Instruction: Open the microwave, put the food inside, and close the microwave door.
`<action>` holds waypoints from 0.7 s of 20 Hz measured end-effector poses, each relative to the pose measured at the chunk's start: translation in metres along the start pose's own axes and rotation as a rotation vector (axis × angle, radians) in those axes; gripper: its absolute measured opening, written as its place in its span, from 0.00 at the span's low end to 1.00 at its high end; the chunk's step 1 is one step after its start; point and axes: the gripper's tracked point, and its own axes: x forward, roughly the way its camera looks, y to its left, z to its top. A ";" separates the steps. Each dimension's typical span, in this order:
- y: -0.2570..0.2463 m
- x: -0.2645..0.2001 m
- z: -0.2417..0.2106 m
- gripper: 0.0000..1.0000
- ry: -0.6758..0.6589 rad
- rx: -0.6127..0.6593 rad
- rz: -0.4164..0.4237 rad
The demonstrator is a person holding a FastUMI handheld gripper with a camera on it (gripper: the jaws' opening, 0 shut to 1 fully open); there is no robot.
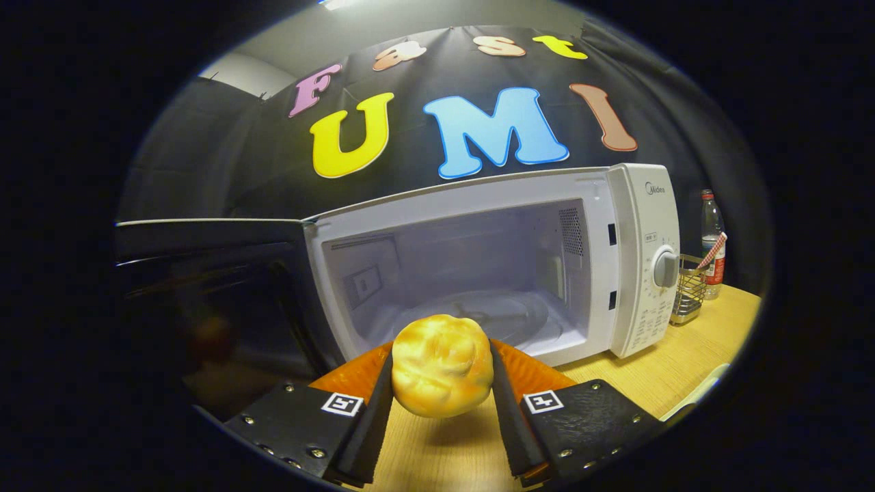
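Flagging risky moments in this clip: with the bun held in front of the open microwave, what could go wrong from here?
The gripper is shut on the bun, which looks soft and round; it might squash or slip out before reaching the microwave cavity. The fingers could also clip the cavity's lower front edge going in. The open door stands close beside them and may get bumped.

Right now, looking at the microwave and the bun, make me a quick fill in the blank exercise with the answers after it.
1. The microwave door is swung ____.
2. The gripper holds the bread bun ____ its two fingers, which press on its sides.
3. The wire basket stands on the wooden table beside the microwave, on the side with the ____.
4. A ____ with a red label stands behind the basket.

Answers: open; between; dial; bottle
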 end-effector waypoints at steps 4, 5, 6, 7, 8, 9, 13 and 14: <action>0.008 0.039 -0.006 0.70 0.032 0.049 0.001; 0.010 0.048 -0.003 0.70 0.023 0.047 0.005; 0.008 0.056 0.000 0.70 0.008 0.056 0.000; 0.010 0.064 0.003 0.70 -0.007 0.092 0.015; 0.011 0.072 0.004 0.70 -0.010 0.126 0.021; 0.010 0.076 0.005 0.70 -0.012 0.150 0.022; -0.001 0.090 -0.009 0.70 0.006 0.191 0.004; -0.001 0.092 -0.008 0.70 0.001 0.207 0.012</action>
